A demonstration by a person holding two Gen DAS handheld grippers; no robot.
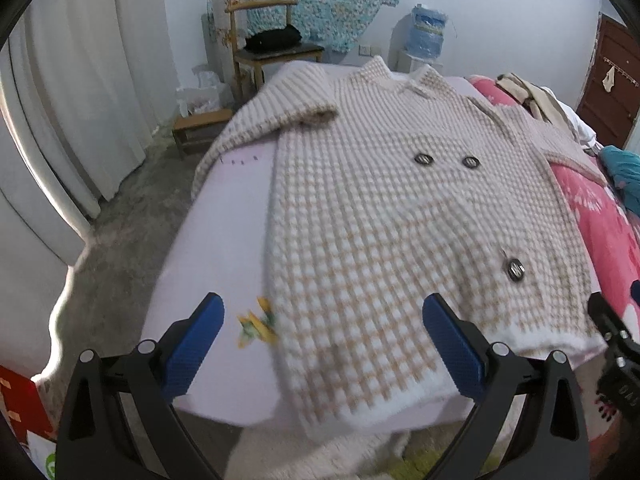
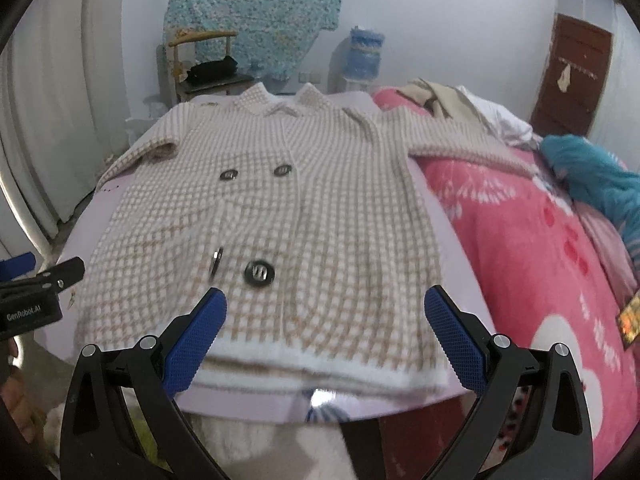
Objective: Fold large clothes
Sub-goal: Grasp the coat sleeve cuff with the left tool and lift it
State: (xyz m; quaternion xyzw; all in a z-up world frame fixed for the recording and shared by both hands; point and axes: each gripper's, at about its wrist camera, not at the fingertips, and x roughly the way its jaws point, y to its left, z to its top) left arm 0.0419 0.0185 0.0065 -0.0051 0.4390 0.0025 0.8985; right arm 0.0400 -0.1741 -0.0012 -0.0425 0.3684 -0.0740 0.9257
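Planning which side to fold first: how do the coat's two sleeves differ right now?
The left sleeve lies bent, its end hanging off the bed's edge; the right sleeve stretches out straight. The left sleeve rests on the lilac sheet; the right sleeve lies across the pink blanket. Both share the beige-and-white check and neither is folded inward yet.

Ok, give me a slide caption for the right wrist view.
Right gripper, jaws open, poised over the hem of a checked knit coat spread flat on the bed.
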